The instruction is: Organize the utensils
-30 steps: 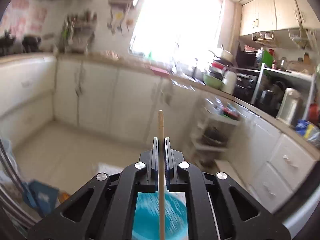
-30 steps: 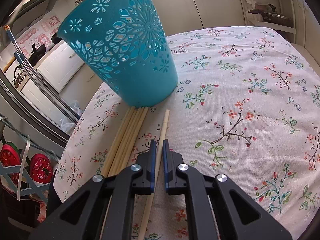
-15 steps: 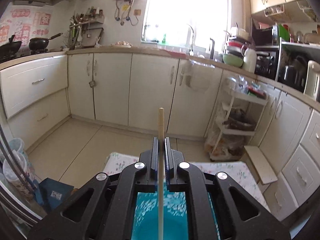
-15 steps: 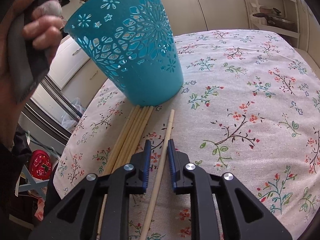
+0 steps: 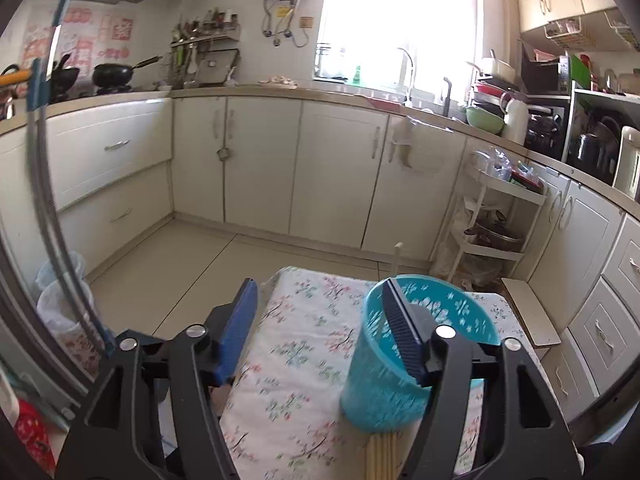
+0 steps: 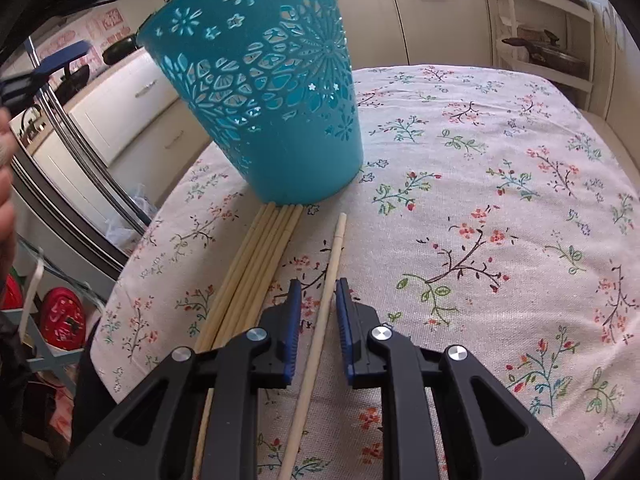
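A teal cut-out basket stands on the flowered tablecloth. One pale chopstick pokes up out of its far rim. My left gripper hangs just before the basket with its jaws opening wide and nothing between them; its blue pad shows at the upper left of the right wrist view. A bundle of several chopsticks lies against the basket's foot. Beside it lies a single chopstick, which runs between the fingers of my right gripper. That gripper stands slightly open, with a gap on each side of the stick.
Part of a person's hand shows at the left edge. The table's left edge drops to metal rails and red items below. Kitchen cabinets and a white trolley stand beyond the table's far end.
My left gripper has sunk toward the basket and opened, letting go of the chopstick, which now stands in the basket. My right gripper has opened a little around the single chopstick.
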Demonstrator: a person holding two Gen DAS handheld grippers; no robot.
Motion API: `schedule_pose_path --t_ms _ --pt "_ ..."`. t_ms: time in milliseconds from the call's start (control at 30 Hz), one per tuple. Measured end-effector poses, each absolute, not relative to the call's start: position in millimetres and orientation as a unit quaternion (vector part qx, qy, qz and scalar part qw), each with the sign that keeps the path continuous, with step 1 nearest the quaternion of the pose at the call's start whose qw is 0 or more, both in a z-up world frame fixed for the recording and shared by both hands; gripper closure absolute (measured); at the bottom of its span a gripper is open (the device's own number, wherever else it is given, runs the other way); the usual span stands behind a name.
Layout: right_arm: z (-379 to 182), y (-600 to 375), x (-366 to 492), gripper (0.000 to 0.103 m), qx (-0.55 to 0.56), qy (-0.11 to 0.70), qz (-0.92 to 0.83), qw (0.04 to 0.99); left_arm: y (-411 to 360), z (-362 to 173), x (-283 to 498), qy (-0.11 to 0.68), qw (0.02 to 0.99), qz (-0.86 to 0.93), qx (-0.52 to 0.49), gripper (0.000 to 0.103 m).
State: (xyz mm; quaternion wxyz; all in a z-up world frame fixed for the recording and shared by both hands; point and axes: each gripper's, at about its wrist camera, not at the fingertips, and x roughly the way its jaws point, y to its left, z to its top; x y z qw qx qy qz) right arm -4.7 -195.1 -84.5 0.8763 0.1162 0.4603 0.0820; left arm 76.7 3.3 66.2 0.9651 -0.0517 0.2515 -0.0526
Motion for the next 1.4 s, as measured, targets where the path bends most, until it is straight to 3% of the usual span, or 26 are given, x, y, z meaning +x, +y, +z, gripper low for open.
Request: schedule_pose_path --t_ms 167,400,833,1133,1400 --pt "-81 -178 -7 0.094 0.043 0.46 0.055 0.885 27 34 55 0.301 0.95 -0.044 -0.074 0.035" --pt "-80 -218 -22 0.097 0.178 0.47 0.088 0.86 45 -11 39 0.369 0.925 -0.043 -0.078 0.035" --pt "36 -251 -46 0.097 0.284 0.308 0.169 0.892 50 -34 27 0.412 0.907 -0.045 -0.071 0.035" --pt "127 -237 36 0.097 0.274 0.159 0.153 0.936 39 -30 13 0.418 0.904 -0.065 -0.067 0.034" --pt "86 -223 123 0.097 0.254 0.195 0.078 0.944 49 -27 10 0.414 0.905 -0.06 -0.074 0.032"
